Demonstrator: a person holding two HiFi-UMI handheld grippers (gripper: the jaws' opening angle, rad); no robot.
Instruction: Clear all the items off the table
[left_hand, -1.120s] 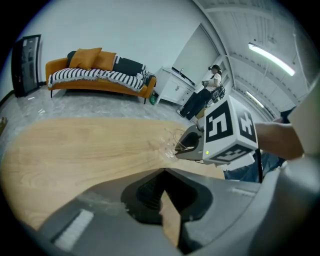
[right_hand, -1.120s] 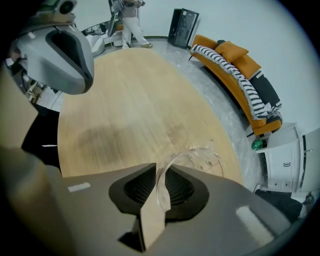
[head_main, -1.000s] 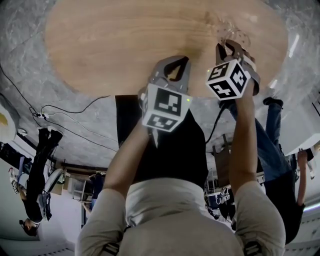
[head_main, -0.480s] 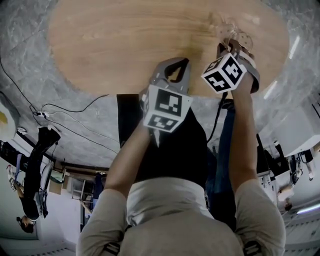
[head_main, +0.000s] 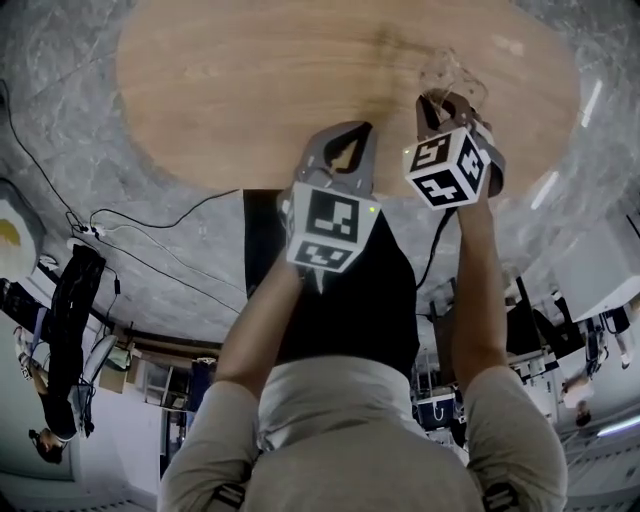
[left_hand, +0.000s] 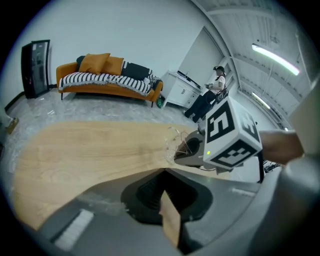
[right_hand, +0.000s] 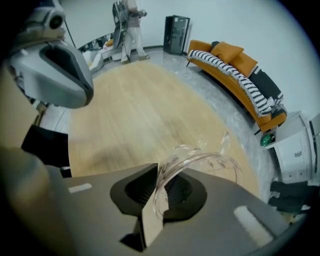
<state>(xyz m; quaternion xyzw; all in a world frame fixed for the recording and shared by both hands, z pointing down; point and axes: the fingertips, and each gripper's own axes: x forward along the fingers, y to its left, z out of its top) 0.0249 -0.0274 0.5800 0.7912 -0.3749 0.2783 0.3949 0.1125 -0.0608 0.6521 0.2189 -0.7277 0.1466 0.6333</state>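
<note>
Right claw (right_hand: 151, 207) grips a clear glass cup (right_hand: 205, 161) by its rim near the wooden table (right_hand: 130, 110) edge; left claw (left_hand: 169, 217) sits just beside it, closed and empty.

Site I work in: open test hall, part lounge, part lab. Lounge items — orange sofa (left_hand: 110, 91) with striped throw (left_hand: 95, 79), oval wooden table (head_main: 300, 90), white cabinets (left_hand: 180, 90). Lab items — ceiling strip lights (left_hand: 276, 56), cables (head_main: 200, 208) loose across the marbled floor (head_main: 60, 130), black tower unit (left_hand: 36, 67), a person (left_hand: 210, 97) standing by.
</note>
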